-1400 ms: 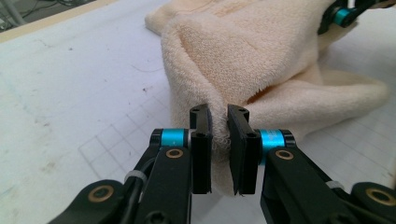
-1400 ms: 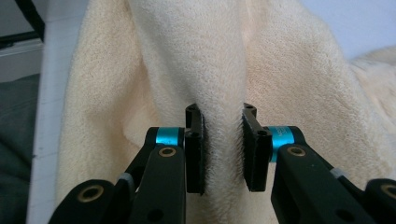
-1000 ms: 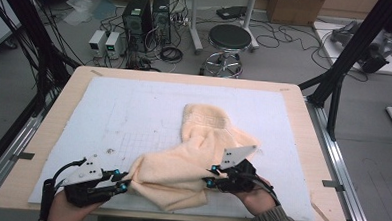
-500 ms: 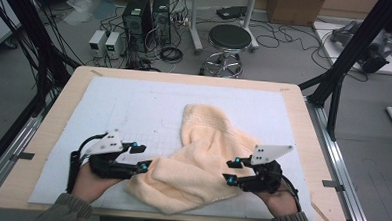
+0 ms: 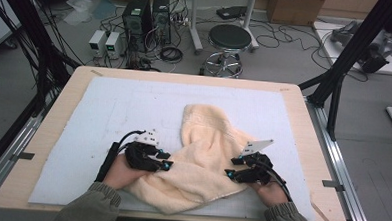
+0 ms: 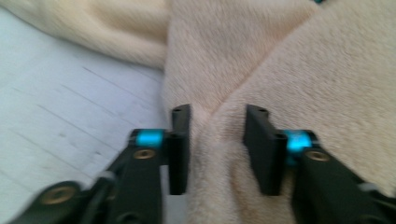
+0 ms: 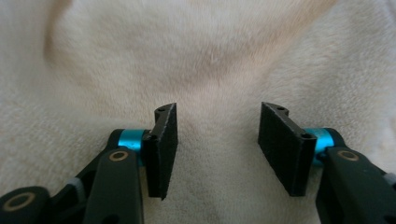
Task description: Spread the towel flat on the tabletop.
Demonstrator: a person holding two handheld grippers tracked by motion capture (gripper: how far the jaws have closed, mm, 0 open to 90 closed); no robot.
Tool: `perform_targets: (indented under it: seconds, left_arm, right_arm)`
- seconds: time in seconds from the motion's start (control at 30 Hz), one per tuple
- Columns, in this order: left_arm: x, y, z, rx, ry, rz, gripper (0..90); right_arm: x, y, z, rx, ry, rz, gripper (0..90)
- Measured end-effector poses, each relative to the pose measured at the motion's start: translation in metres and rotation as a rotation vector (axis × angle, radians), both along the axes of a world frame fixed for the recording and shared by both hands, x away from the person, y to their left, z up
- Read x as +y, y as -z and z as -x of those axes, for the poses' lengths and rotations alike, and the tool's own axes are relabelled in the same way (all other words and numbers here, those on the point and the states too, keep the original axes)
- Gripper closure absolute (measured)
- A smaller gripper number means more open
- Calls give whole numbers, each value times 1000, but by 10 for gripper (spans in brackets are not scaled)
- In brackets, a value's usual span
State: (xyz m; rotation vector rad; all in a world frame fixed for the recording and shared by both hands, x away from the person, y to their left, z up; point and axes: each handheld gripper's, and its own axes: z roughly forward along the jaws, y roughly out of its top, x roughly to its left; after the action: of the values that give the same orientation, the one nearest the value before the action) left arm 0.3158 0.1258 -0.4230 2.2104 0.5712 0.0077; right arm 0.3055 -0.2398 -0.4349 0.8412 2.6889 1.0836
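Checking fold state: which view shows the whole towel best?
High view: the whole cream towel shows, bunched on the white mat between both grippers. The left gripper view shows close-up folds at the mat's edge; the right gripper view shows pile between open jaws.

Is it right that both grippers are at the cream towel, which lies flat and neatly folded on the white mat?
Not quite. The towel is crumpled in a loose heap, not flat and folded, as the high view shows. The rest holds: the left gripper and right gripper are both at it, on the white mat.
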Motion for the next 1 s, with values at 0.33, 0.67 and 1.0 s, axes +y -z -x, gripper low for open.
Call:
perform_targets:
  seconds: [0.33, 0.67, 1.0]
  left_arm:
    - [20, -17, 19, -94, -47, -24, 835]
    - [62, -28, 58, -133, -97, 20, 836]
    - [54, -45, 64, -164, -57, 61, 778]
  right_arm:
    - [15, 0, -10, -20, -52, -7, 825]
    - [49, -3, -14, -37, -122, -2, 834]
    - [31, -22, 6, -58, -150, -37, 829]
